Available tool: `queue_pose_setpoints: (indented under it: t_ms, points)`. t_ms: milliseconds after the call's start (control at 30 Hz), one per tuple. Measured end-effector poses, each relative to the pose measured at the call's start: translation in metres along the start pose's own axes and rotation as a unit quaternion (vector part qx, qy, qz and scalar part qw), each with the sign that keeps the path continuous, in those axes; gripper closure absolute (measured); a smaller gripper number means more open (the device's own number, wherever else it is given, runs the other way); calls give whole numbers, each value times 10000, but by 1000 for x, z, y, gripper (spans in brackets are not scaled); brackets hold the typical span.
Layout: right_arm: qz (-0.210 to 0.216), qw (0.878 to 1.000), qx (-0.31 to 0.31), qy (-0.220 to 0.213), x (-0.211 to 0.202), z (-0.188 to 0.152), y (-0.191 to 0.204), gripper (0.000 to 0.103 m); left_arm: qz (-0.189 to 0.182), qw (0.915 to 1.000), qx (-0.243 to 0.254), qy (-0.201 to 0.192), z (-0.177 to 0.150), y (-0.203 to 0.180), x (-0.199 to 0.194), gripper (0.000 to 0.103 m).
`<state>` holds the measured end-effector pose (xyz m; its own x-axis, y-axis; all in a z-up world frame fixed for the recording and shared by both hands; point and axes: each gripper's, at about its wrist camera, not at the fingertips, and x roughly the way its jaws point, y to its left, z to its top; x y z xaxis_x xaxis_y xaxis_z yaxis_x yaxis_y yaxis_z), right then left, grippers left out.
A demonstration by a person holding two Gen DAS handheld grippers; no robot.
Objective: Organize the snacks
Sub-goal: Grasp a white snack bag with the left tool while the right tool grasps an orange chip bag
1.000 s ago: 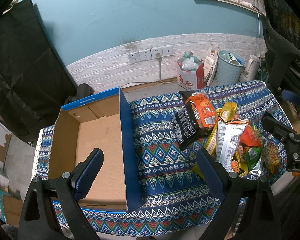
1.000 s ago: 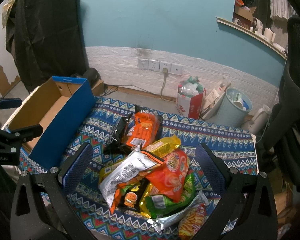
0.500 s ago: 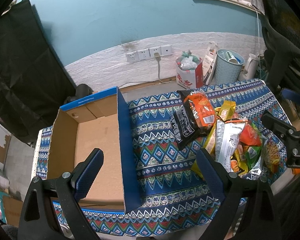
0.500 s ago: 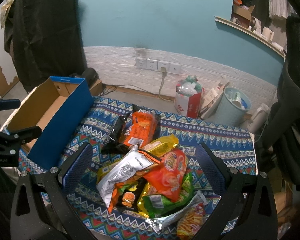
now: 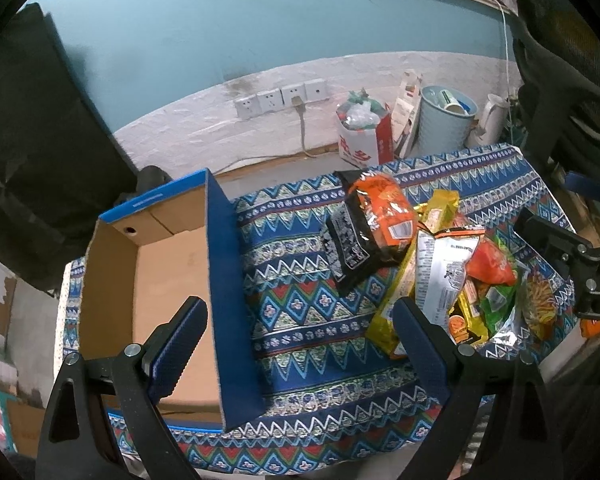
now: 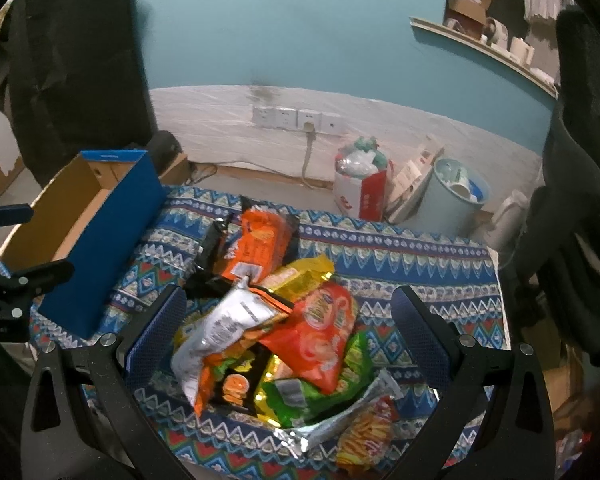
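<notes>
A pile of snack packets (image 6: 284, 332) lies on a patterned cloth; the same pile of snack packets (image 5: 440, 272) is at the right in the left wrist view. On top are a silver bag (image 6: 228, 320), an orange-red bag (image 6: 320, 336) and an orange packet (image 6: 260, 244). An empty blue-sided cardboard box (image 5: 156, 280) stands at the left, also visible as the box (image 6: 84, 232). My left gripper (image 5: 300, 332) hangs open over the box's right wall. My right gripper (image 6: 288, 328) hangs open above the pile. Neither holds anything.
The blue patterned cloth (image 5: 300, 280) covers the table. Behind it on the floor stand a red-and-white bag (image 5: 364, 136), a pale blue bin (image 5: 444, 120) and a white kettle (image 5: 492, 116). A black chair (image 6: 580, 200) is at the right; dark fabric (image 6: 72, 60) hangs at the left.
Both grippers have drifted slightly; the pile sits a little nearer the right gripper. Both stay open and nothing on the table has moved.
</notes>
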<state>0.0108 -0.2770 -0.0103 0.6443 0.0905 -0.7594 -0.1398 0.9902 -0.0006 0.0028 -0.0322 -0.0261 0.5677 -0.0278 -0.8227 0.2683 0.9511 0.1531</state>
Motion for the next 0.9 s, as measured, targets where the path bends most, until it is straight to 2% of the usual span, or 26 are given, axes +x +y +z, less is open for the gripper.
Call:
queue_pose_setpoints:
  t_ms: [133, 267, 433, 667, 900]
  points:
    - [-196, 9992, 203, 298, 11, -10, -20, 3, -73, 9998, 134, 159, 1, -15, 14, 8]
    - [-277, 9961, 549, 628, 22, -21, -41, 3, -388, 9981, 244, 407, 0, -32, 31, 8]
    - [-387, 9884, 998, 1076, 36, -42, -68, 3, -592, 9950, 397, 707, -4, -54, 53, 8]
    - [-597, 9729, 1434, 1711, 54, -77, -96, 3, -667, 9919, 512, 949, -8, -78, 81, 8]
    - [-627, 9628, 1562, 2114, 70, -100, -104, 3, -648, 9897, 712, 1059, -7, -101, 101, 8]
